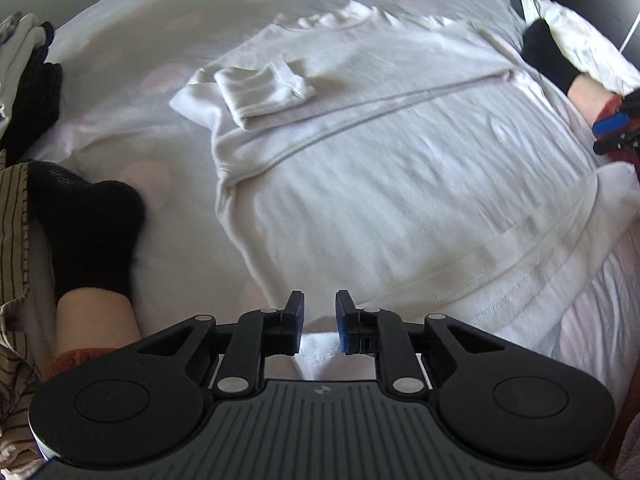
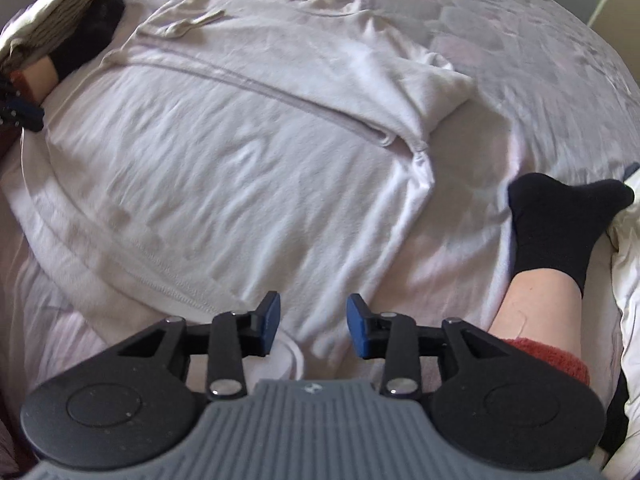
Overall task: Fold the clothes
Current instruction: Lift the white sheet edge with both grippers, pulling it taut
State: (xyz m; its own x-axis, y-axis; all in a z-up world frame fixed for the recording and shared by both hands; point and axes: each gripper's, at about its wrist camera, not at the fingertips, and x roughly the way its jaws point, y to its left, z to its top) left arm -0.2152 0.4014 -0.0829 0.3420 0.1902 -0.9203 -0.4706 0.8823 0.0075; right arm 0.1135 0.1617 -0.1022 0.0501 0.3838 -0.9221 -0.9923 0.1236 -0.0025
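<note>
A white long-sleeved top (image 1: 400, 160) lies spread on the bed, its sleeves folded across the body, with a cuff (image 1: 260, 92) lying on top. It also shows in the right wrist view (image 2: 224, 152). My left gripper (image 1: 319, 322) is open and empty just above the garment's near hem. My right gripper (image 2: 313, 328) is open and empty over the hem at the garment's other near corner. The right gripper also appears at the right edge of the left wrist view (image 1: 618, 128).
The pale bed sheet (image 1: 140, 52) surrounds the garment. A foot in a black sock (image 1: 84, 220) rests on the left; the other foot (image 2: 556, 224) on the right. Dark and striped clothes (image 1: 28, 80) are piled at the left edge. A white pillow (image 1: 592, 40) lies far right.
</note>
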